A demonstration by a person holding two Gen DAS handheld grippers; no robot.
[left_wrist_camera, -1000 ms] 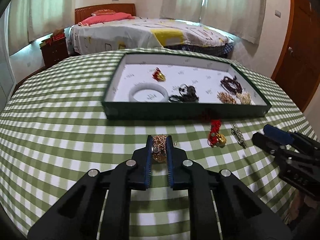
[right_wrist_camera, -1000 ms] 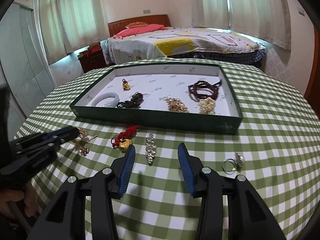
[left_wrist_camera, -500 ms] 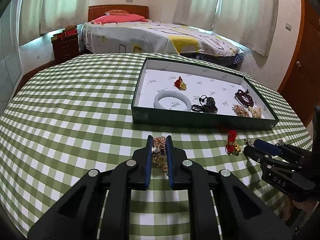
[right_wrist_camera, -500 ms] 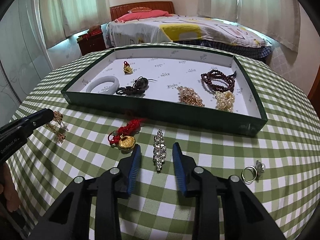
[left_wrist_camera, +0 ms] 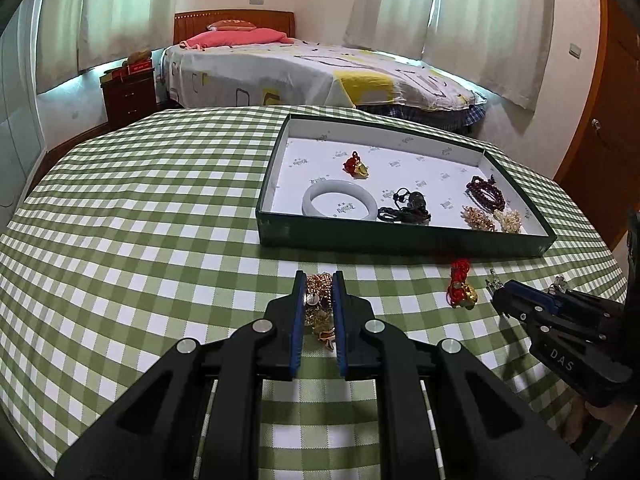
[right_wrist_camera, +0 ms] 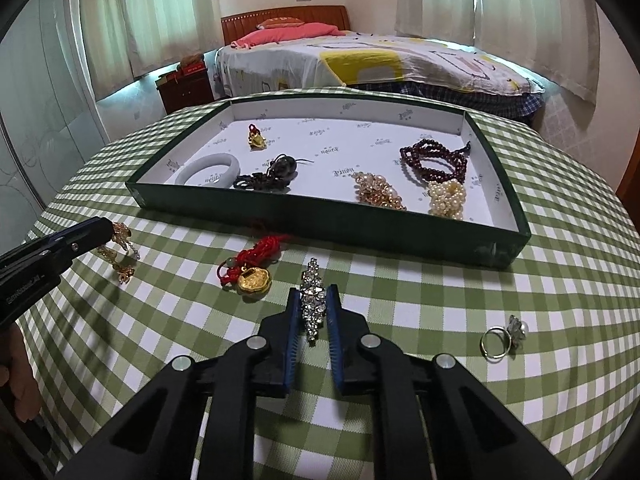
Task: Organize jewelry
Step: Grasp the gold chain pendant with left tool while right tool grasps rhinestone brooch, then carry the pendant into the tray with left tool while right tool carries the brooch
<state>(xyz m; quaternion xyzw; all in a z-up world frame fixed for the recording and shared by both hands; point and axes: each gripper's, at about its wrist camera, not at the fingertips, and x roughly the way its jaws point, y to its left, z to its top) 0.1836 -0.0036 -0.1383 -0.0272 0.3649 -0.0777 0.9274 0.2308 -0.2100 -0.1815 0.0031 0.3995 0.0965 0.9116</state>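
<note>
Right gripper (right_wrist_camera: pixel 314 312) has just been closing and its blue pads now pinch the rhinestone brooch (right_wrist_camera: pixel 313 300), which lies on the checked tablecloth (right_wrist_camera: pixel 400 320); judged a pick-up grip, taken across the narrow width so the pads bear on both long edges. Brooch is between the jaws, its far tip sticking out ahead of them, its near tip back toward the camera; long axis runs along the gripper's own line, pointing away toward the green tray (right_wrist_camera: pixel 320 220) ahead.

Left gripper (left_wrist_camera: pixel 319 300) pressed together on a tangle of gold chain jewelry (left_wrist_camera: pixel 318 308); some of it hangs below the pads, so it looks lifted clear or nearly so, though I cannot tell for sure; probably held ready for the tray.

Just left of the right gripper: red-cord gold charm (right_wrist_camera: pixel 250 272); well to its right: a ring (right_wrist_camera: pixel 500 338); both loose on the cloth, likely waiting their turn. Tray ahead already holds a pale bangle (right_wrist_camera: pixel 208 170), dark cord piece, beads, pearls.
</note>
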